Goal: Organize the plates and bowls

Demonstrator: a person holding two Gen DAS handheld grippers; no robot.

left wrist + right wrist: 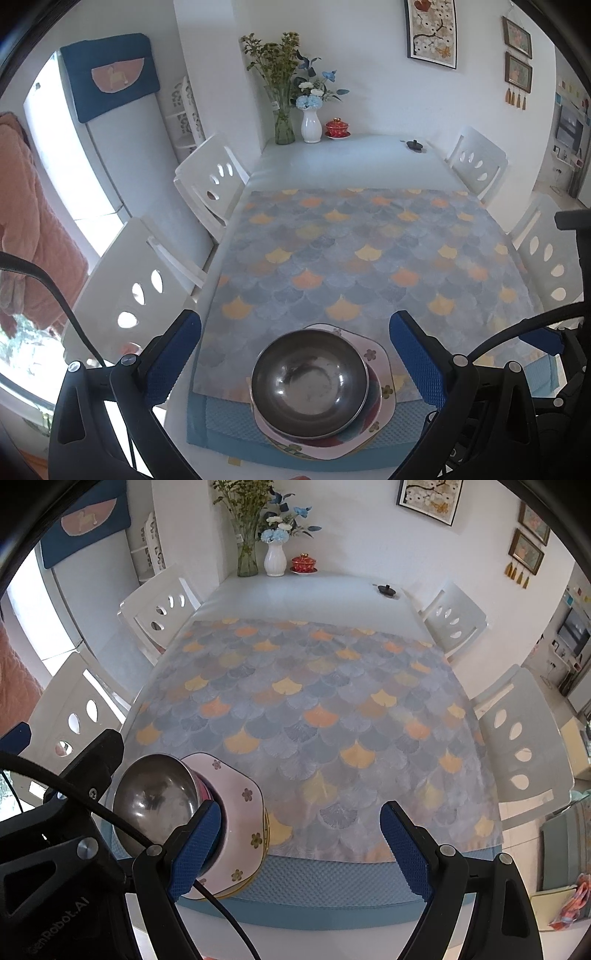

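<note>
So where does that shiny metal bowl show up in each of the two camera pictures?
Left wrist view: the shiny round metal bowl sits bottom centre, stacked on a pink flowered plate.
Right wrist view: the same bowl is at lower left, partly behind the tool's blue finger pad.
Shared landmark: the white vase of blue flowers at the table's far end.

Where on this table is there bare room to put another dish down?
Nearly all the patterned cloth beyond the metal bowl stacked on flowered plates is free, up to the vases and red lidded cup along the far wall. Only the near edge is crowded.
</note>
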